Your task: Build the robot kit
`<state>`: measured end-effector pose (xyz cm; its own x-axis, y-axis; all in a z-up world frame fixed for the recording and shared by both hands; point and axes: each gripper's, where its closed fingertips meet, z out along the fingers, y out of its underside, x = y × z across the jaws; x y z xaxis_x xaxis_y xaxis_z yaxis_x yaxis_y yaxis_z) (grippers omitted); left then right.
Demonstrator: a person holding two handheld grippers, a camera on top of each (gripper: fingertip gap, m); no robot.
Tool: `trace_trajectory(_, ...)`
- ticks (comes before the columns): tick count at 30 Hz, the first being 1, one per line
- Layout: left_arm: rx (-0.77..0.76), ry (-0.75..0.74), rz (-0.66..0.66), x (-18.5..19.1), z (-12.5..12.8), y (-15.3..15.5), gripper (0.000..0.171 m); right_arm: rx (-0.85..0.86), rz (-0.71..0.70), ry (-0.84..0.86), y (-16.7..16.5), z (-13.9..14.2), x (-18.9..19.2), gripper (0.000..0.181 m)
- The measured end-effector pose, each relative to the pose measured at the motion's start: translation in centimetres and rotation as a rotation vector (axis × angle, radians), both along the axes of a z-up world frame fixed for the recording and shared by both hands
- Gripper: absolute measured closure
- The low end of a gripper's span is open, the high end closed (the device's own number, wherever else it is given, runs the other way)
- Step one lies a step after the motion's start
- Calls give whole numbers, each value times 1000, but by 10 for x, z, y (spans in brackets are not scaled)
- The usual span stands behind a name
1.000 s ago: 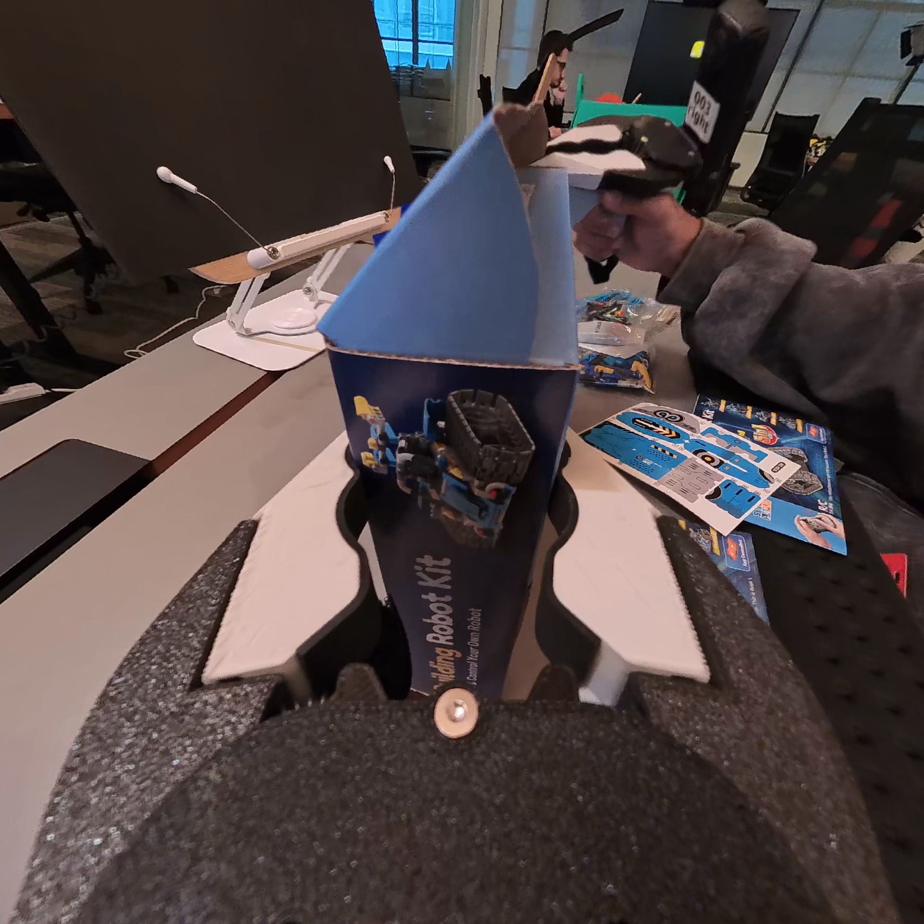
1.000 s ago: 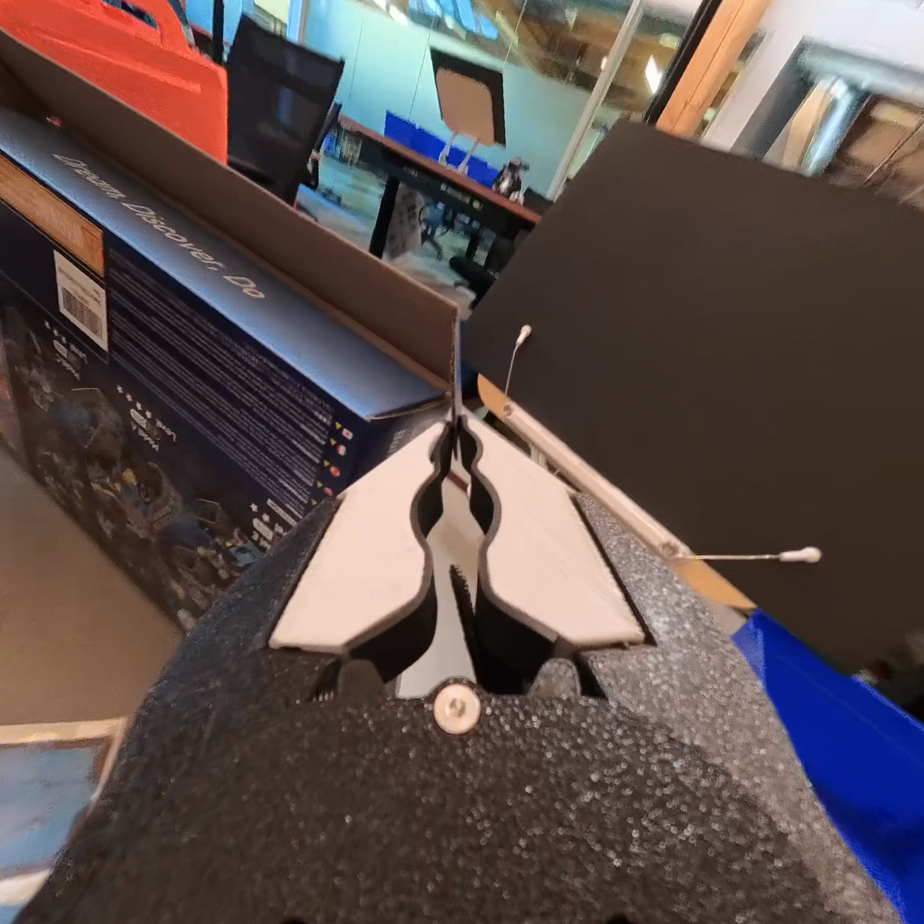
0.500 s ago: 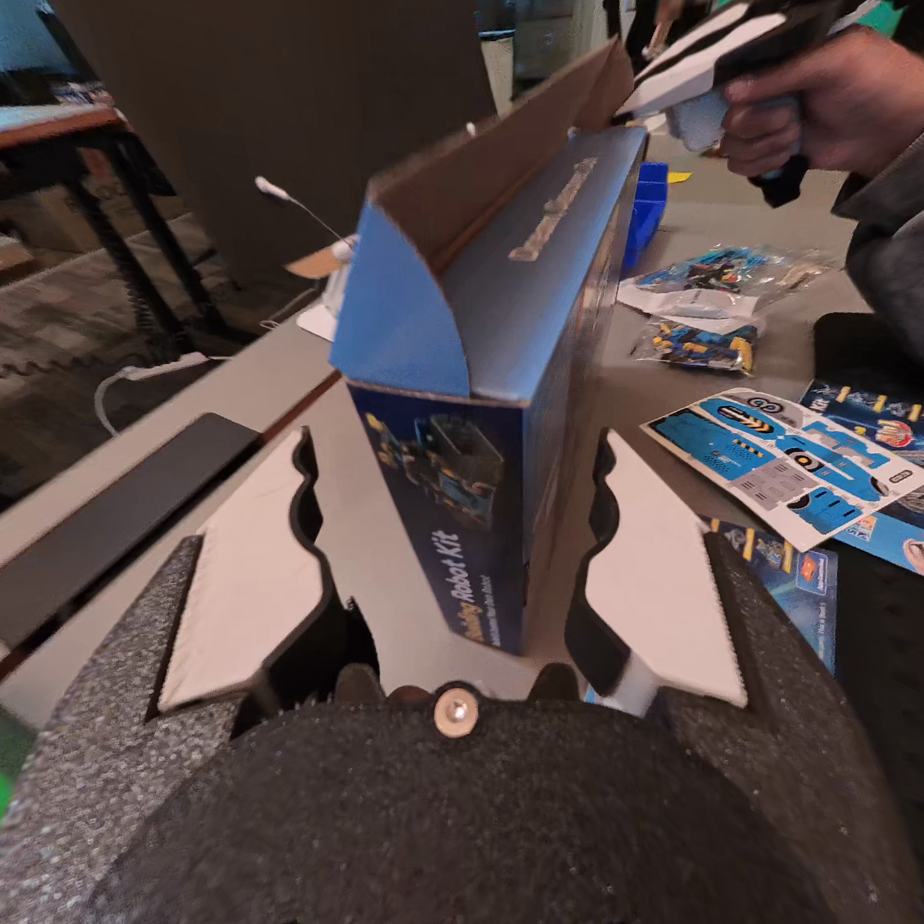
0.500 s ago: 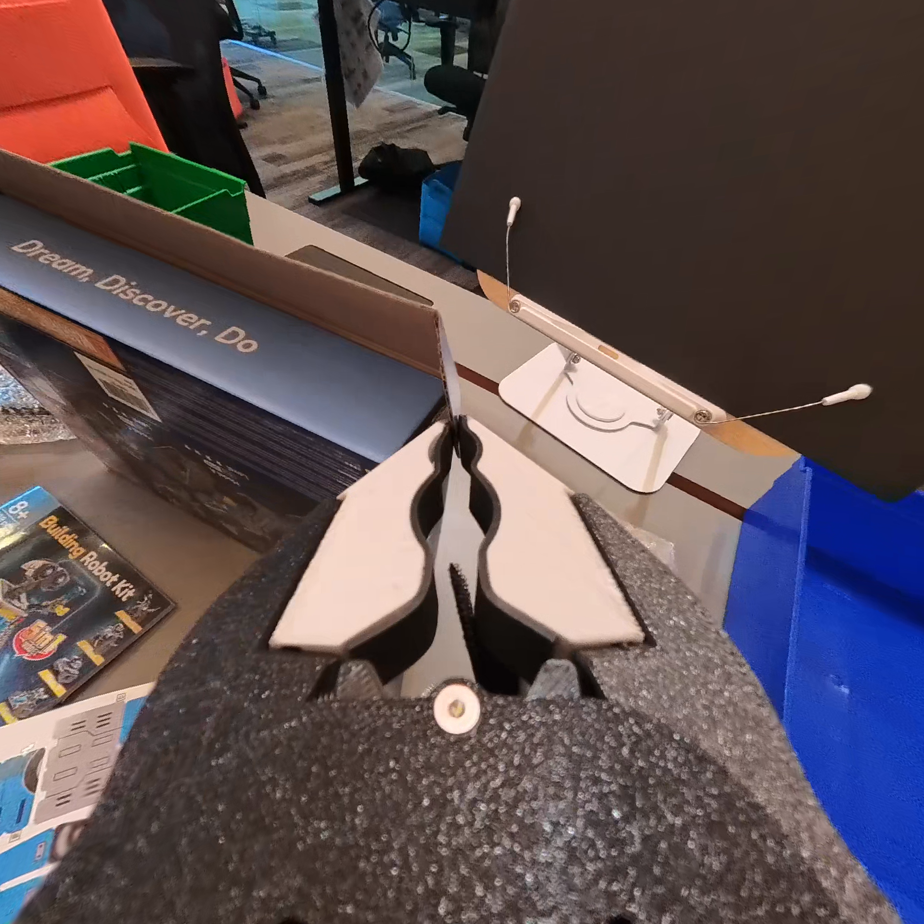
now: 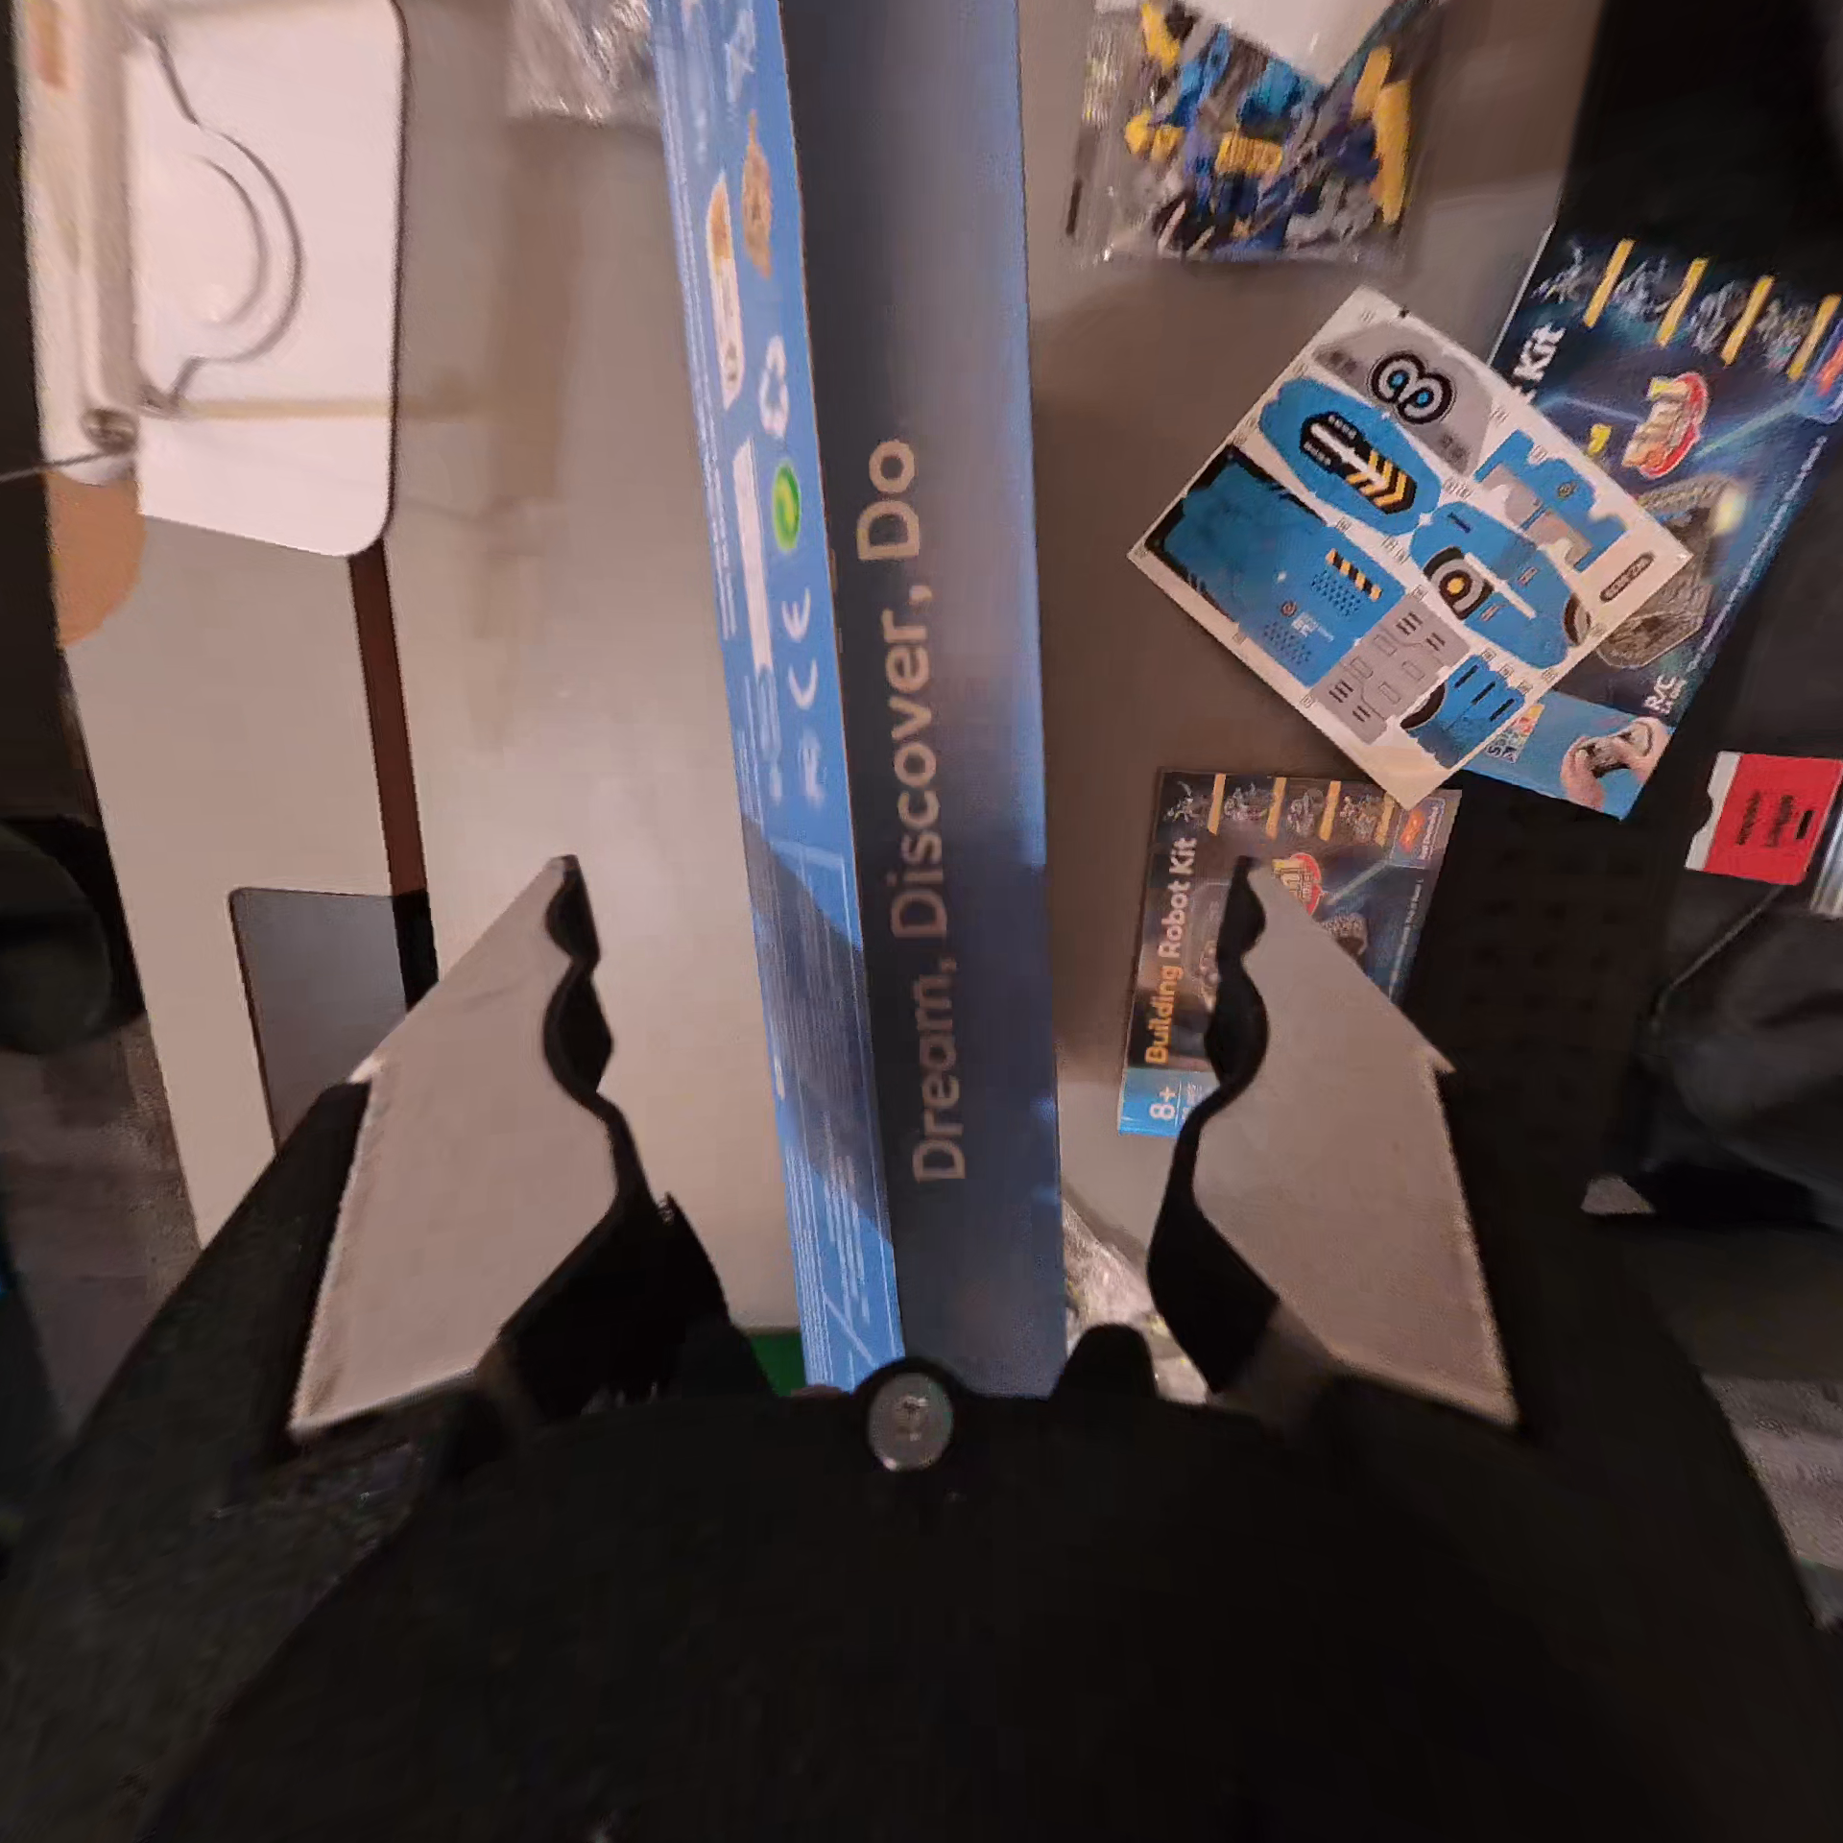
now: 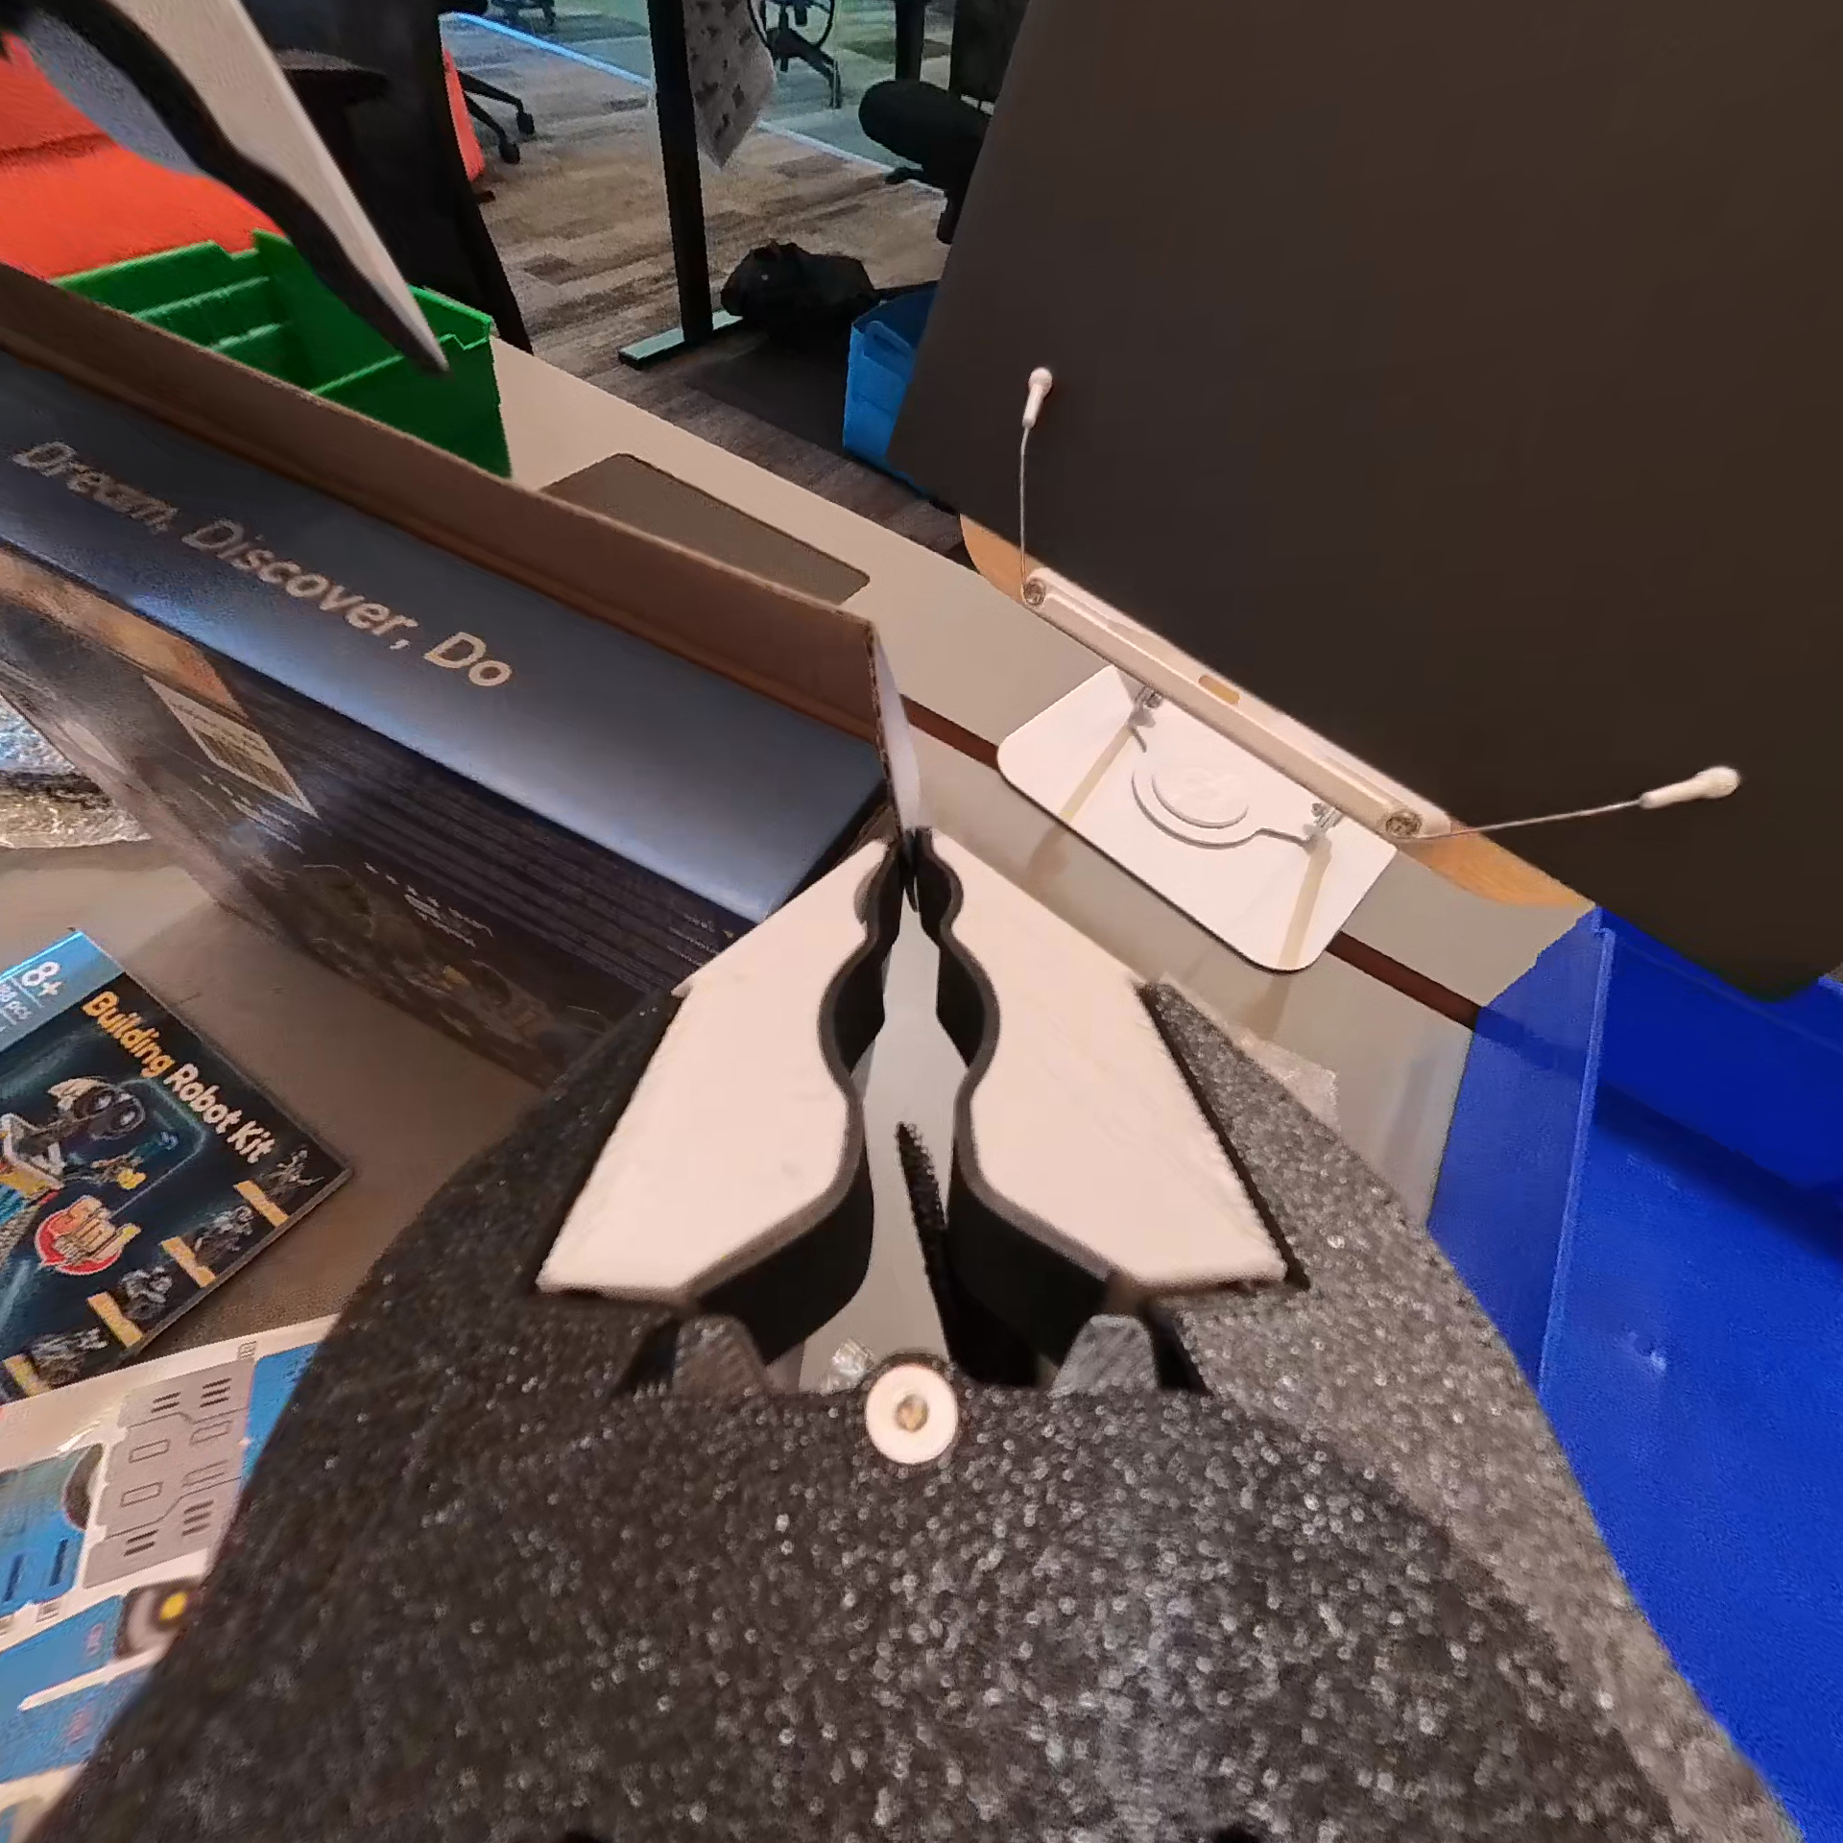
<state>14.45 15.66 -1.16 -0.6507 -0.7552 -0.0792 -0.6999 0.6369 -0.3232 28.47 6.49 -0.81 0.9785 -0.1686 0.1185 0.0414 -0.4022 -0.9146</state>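
Note:
A long dark-blue cardboard box (image 5: 927,519) lies on the grey table (image 5: 558,698); it also shows in the right wrist view (image 6: 419,758). In the left wrist view I look straight down on its narrow top face. My left gripper (image 5: 903,868) is open and empty above the box, one finger on each side of it, not touching. My right gripper (image 6: 910,870) is shut on the thin edge of the box's end flap (image 6: 895,758), next to the raised brown lid flap (image 6: 479,529). A fingertip (image 6: 329,199) of the left gripper shows at the top left of the right wrist view.
To the right of the box lie a sticker sheet (image 5: 1416,558), a booklet (image 5: 1287,947), a second leaflet (image 5: 1675,449), a bag of parts (image 5: 1247,130) and a red card (image 5: 1775,828). A white stand (image 6: 1197,848) holds a black board (image 6: 1396,349). A blue bin (image 6: 1675,1247) and a green bin (image 6: 299,339) stand nearby. The tips of one gripper are about 20 centimeters away from the tips of the other.
My left gripper has let go of the box's end, opened wide and swung up over the box, now looking down on it. My right gripper stays shut on the flap.

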Motion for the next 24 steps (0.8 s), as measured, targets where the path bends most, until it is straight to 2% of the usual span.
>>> trace_trajectory(4,78,107,-41,12,-25,-7,92,-54,-39,90,-1,1,2,180)
trace_trajectory(7,127,120,-30,20,-33,-3,102,-107,-65,198,-3,4,2,180)
trace_trajectory(14,169,119,17,17,-34,-8,105,-272,-99,263,-6,8,-11,180)
trace_trajectory(17,203,139,33,16,-35,-8,105,-344,-154,265,-6,8,-15,180)
trace_trajectory(24,201,156,37,17,-36,-8,105,-347,-175,293,-3,9,-18,179)
